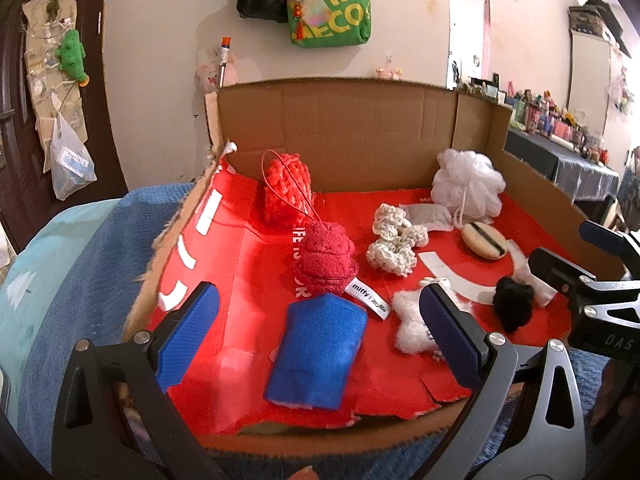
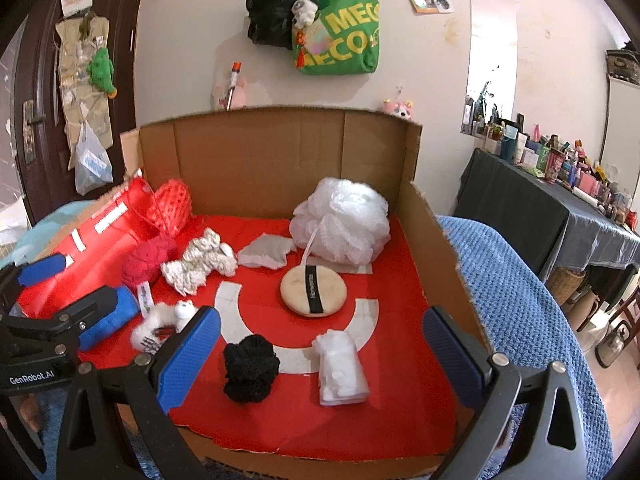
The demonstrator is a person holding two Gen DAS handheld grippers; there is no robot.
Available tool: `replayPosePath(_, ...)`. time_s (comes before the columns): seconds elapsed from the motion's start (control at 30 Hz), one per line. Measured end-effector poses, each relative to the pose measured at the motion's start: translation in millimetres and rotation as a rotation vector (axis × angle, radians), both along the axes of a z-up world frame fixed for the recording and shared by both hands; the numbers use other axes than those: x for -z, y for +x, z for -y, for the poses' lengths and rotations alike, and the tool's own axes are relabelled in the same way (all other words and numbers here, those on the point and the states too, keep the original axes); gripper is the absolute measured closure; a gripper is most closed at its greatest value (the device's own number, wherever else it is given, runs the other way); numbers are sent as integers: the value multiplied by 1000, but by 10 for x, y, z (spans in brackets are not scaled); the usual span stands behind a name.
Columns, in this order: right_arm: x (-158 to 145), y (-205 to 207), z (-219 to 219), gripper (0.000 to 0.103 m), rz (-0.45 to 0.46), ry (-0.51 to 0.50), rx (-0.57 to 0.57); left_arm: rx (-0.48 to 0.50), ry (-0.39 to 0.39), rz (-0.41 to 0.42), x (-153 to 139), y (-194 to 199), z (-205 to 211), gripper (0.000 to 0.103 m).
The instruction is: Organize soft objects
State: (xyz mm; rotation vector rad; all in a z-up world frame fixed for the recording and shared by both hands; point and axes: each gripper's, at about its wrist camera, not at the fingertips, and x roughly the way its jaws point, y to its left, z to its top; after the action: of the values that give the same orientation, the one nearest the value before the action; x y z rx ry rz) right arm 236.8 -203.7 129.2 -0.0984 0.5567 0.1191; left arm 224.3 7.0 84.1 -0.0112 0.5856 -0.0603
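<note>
Grippers hover with fingers apart and empty: my left gripper (image 1: 316, 340) frames the blue cloth (image 1: 318, 350), my right gripper (image 2: 320, 356) frames the black puff (image 2: 250, 368) and white roll (image 2: 342, 368), both seemingly lined up for picking.

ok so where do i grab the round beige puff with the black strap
The round puff lies flat on the red liner, strap up, clear of the white mesh pouf behind it. Come from above with the right gripper, fingers straddling the disc's edges across the strap, since it is too low for a side approach.
</note>
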Motion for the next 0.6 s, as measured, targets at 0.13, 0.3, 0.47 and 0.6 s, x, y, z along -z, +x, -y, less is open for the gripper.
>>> replayPosePath(0.13, -157, -173, 16, 0, 14, 26, -14, -6, -6, 30, -157, -242, 3, 1)
replayPosePath(0.3, -312, -478, 27, 0, 12, 60, -35, -5, -18, 3, -250, -577, 18, 1)
replayPosePath(0.47, -344, -813, 59, 0, -14, 64, -47, -1, 1, -46, -197, -843, 56, 1)
replayPosePath(0.6, -212, -1007, 92, 0, -78, 53, -38, 8, -33, -136, -19, -951, 60, 1)
